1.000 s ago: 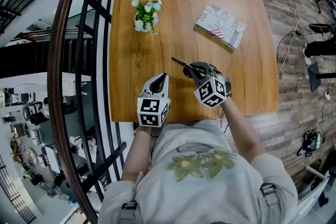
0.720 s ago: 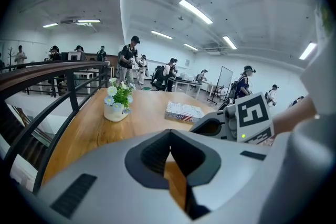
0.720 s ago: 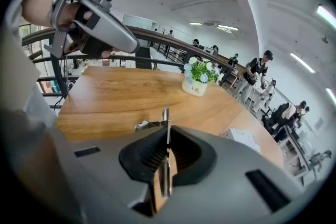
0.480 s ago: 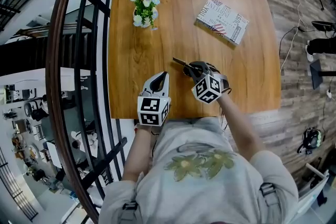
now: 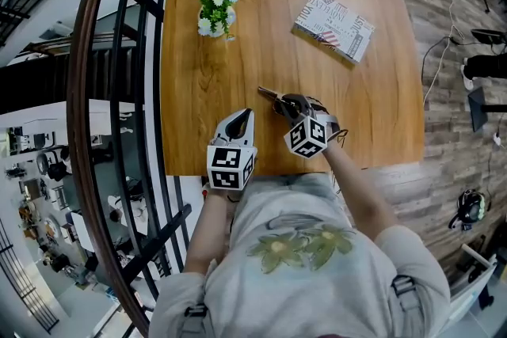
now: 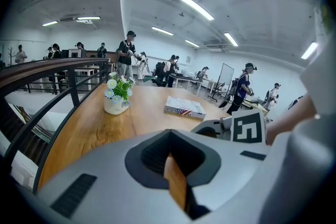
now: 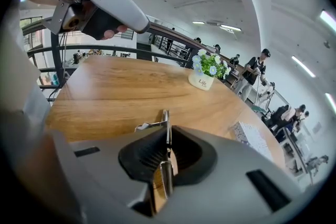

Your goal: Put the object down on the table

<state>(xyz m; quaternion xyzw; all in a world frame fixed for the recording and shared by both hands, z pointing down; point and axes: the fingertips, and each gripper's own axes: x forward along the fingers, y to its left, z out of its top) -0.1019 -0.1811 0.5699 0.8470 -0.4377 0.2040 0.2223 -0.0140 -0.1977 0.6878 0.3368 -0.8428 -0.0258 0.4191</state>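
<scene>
The right hand-held gripper (image 5: pixel 285 104), at the centre of the head view, pinches a thin metal tool (image 5: pixel 268 93), its jaws just eased slightly. The tool's long axis points upper left, close above the worktop (image 5: pixel 364 91); contact is unclear. The left hand-held gripper (image 5: pixel 242 119) is closed and empty.

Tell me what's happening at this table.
A person at a wooden table holds a gripper in each hand. The right gripper is shut on a thin metal object, low over the table's near edge, not yet let go. The left gripper hovers beside it, shut and empty. A flower pot and a book sit farther back.
</scene>
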